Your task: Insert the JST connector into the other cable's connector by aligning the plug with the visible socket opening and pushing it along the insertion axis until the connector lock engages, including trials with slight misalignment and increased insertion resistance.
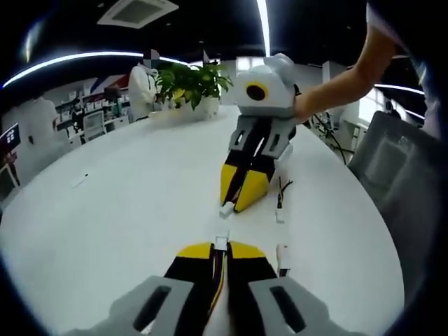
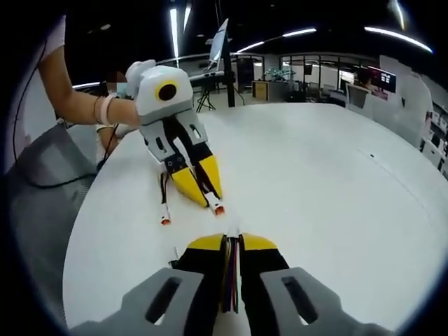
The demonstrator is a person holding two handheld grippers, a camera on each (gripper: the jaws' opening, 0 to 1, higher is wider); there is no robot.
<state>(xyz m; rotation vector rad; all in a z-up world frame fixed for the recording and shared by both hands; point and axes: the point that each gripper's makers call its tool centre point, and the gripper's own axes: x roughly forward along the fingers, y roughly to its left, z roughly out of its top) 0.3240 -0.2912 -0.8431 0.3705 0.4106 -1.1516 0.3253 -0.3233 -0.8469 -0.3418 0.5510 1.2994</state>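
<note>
On the bench [image 1: 105, 210], the two claws face each other; a spare cable [image 1: 281, 203] lies beside them.

My left gripper [image 1: 221, 250] has yellow tips, black jaws and grey housing, pinching a white connector [image 1: 222, 243] with yellow and red wires. Across from it I see my right gripper [image 1: 236, 200] in matching yellow, black and pale grey, its own connector [image 1: 227, 208] white. The desk [image 1: 126, 203] is plain white. Spare cables [image 1: 281, 203] near its right edge are black with white ends. At the far edge, the plant [image 1: 190, 82] is green in a white pot.
</note>
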